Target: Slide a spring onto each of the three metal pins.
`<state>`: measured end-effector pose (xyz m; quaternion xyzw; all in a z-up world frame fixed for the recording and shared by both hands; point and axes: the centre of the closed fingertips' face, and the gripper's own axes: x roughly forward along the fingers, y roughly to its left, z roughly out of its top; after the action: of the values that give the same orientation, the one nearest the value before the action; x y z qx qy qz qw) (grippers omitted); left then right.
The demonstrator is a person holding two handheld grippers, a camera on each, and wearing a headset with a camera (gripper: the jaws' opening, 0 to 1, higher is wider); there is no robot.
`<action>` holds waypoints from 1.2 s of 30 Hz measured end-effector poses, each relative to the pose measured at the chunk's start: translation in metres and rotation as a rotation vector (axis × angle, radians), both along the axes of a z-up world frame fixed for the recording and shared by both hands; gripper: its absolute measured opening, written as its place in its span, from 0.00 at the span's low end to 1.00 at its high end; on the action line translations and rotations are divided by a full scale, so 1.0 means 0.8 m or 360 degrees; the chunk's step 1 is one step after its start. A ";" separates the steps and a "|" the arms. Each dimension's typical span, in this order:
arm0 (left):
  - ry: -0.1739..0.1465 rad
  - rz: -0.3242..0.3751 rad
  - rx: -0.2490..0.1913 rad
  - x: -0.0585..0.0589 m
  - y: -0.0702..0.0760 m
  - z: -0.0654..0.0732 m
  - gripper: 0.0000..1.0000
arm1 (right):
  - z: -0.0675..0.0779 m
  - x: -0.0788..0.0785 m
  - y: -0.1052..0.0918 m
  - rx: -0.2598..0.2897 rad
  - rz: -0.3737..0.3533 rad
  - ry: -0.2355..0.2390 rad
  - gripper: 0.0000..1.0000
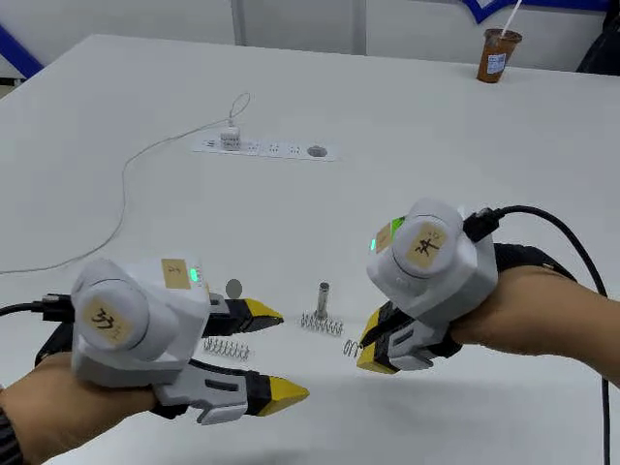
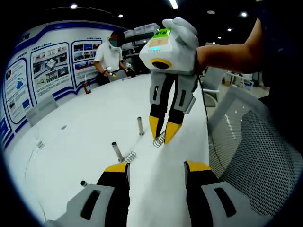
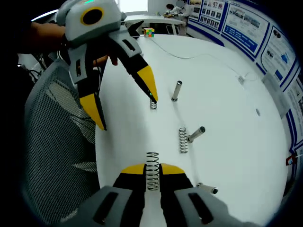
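Note:
My right gripper is shut on a small wire spring, held just above the white table. That spring hangs at the right gripper's yellow tips. My left gripper stands open with nothing between its jaws. One upright metal pin has a loose spring lying at its base. A second pin stands by the left gripper, and another spring lies between that gripper's jaws. A third pin sits close beside the right gripper.
A white power strip with a plugged-in cable lies further back on the table. A brown drink cup stands at the far right. A mesh chair is at the table's near edge, and a person stands in the background.

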<state>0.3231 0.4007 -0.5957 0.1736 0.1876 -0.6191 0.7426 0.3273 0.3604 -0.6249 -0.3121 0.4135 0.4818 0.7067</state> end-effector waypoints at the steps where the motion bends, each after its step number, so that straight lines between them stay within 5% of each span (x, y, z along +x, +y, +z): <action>1: -0.0003 -0.0013 0.0004 -0.001 -0.003 0.000 0.47 | 0.002 -0.002 0.004 0.0003 0.0016 -0.0002 0.12; 16: -0.0043 -0.0115 0.0015 -0.011 -0.018 0.003 0.30 | 0.020 -0.019 0.036 0.0016 0.0186 -0.0041 0.12; 36: -0.0060 -0.0203 0.0027 -0.025 -0.022 0.002 0.13 | 0.023 -0.030 0.046 0.0007 0.0339 -0.0067 0.12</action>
<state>0.3034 0.3829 -0.5938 0.2031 0.1673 -0.6602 0.7035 0.3031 0.3970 -0.6064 -0.3629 0.3622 0.5484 0.6606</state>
